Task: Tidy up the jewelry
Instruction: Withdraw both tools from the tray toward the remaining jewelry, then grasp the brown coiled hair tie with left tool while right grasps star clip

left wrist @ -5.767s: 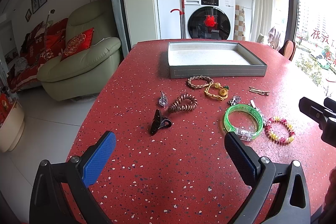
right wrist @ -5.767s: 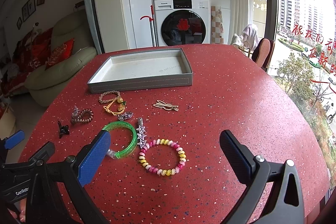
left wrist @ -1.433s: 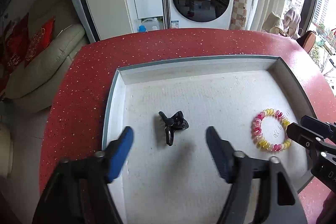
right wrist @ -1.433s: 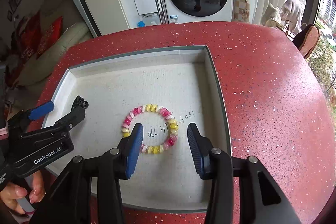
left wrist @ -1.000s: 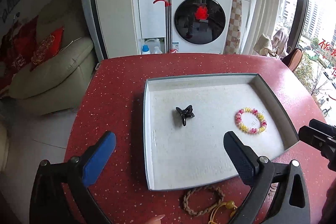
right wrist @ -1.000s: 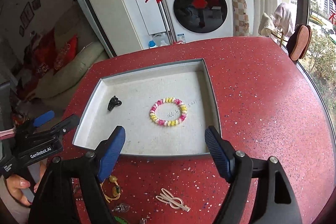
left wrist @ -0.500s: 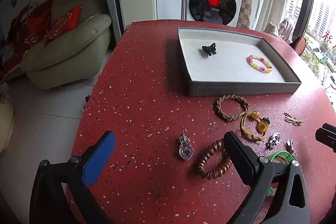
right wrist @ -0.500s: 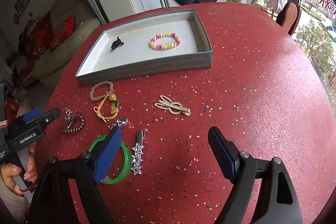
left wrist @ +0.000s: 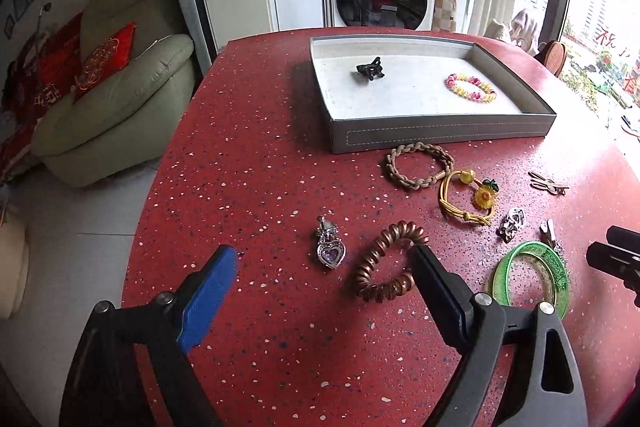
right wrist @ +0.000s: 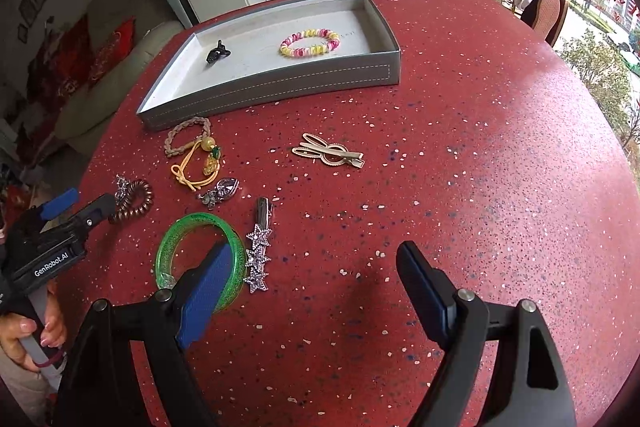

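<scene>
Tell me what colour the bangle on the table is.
The bangle is translucent green with glitter, clearest in the right wrist view.

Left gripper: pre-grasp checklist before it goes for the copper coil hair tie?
1. left gripper open and empty: ok, pads wide apart, nothing between them.
2. Copper coil hair tie in view and reachable: ok, lying flat beside the black pad.
3. Coil lined up between the pads: not ok, it sits at the black pad, off centre.
4. Neighbour clearance: cannot tell; the heart pendant lies between the pads, apart from the coil.
5. right gripper out of the way: ok, open over the green bangle.
6. Room in the grey tray: ok, only the black clip and beaded bracelet inside.
</scene>
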